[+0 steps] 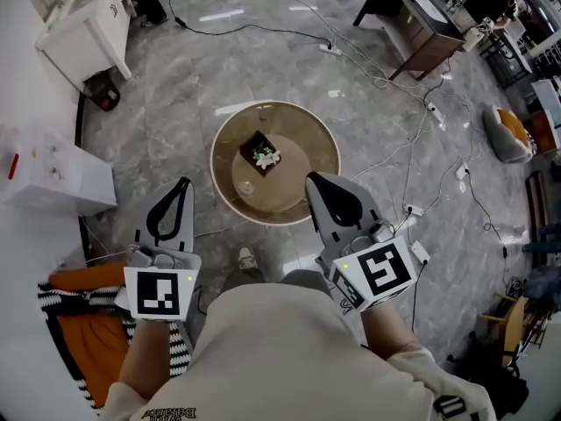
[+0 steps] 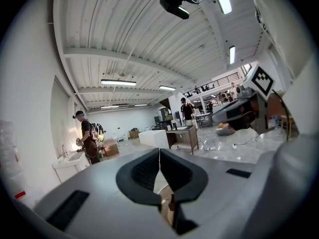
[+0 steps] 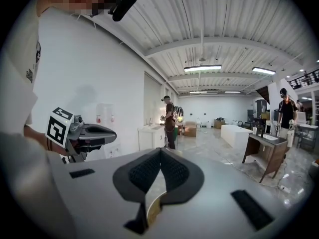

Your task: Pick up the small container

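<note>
- We hold the left gripper [image 1: 183, 184] and the right gripper [image 1: 313, 181] side by side by the near rim of the round table [image 1: 326, 152]. Both pairs of fingers are pressed together with nothing between them.
- A clear glass [image 1: 246, 187] stands near the table's front edge.
- Just behind it, near the middle, sits the small container [image 1: 260, 153]. It is dark and square, holds a white flower, and is apart from both grippers.
- Beyond, a black cable [image 1: 250, 27] crosses the floor [image 1: 175, 103].

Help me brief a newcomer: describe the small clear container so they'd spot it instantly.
Find the round tan table with a cream rim on the grey marble floor. On it, beside the dark square box of white flowers, sits the small clear container, the only see-through thing.
</note>
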A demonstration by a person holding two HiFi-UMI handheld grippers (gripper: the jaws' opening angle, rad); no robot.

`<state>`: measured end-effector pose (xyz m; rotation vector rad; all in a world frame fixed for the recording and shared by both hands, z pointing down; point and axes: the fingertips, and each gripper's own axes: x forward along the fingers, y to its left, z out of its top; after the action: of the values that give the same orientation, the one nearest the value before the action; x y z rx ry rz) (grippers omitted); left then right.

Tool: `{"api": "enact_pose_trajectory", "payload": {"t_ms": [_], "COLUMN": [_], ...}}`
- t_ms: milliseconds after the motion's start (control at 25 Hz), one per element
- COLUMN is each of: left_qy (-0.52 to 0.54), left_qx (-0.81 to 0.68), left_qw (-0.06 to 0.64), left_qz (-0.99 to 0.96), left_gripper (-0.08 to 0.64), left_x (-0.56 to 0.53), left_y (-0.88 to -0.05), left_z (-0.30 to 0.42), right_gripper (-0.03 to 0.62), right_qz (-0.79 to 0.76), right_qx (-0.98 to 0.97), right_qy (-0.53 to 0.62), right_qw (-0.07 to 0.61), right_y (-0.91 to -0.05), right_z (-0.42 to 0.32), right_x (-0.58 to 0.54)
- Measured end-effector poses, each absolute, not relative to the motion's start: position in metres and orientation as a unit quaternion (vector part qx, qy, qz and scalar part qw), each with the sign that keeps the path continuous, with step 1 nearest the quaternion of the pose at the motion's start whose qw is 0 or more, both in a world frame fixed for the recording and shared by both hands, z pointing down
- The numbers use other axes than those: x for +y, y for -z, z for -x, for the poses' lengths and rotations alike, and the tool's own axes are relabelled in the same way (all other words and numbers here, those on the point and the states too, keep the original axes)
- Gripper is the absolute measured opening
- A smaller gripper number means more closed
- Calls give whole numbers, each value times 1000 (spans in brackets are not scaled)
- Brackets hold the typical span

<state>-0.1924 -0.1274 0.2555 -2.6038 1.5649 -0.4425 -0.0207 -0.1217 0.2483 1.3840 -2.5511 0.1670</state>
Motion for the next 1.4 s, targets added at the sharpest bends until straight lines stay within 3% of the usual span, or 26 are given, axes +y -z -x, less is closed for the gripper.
{"api": "enact_pose_trajectory", "payload": {"t_ms": [680, 720, 800, 1040, 1400], "left_qy": [147, 151, 156, 130, 146], "left_qx": [539, 537, 529, 508, 478], "left_qw": [3, -3, -15, -34, -29], "left_qz": [830, 830, 834, 850, 866], "left_gripper": [9, 26, 151, 296, 353], "left_x": [-181, -184, -192, -228, -264], "left_y": [-291, -296, -307, -355, -456], "left_z": [173, 170, 162, 139, 118], "right_gripper": [-4, -5, -5, -5, -4], "right_qz": [-455, -455, -456, -450, -443], "right_qx": [-875, -875, -874, -873, -873], "right_qy": [-87, -88, -92, -107, -130], "right_qw": [138, 139, 141, 152, 158], "right_y": [-288, -291, -297, -335, -409], "right_z": [-4, -7, -12, -18, -12], "right_x": [-181, -185, -195, -226, -266]}}
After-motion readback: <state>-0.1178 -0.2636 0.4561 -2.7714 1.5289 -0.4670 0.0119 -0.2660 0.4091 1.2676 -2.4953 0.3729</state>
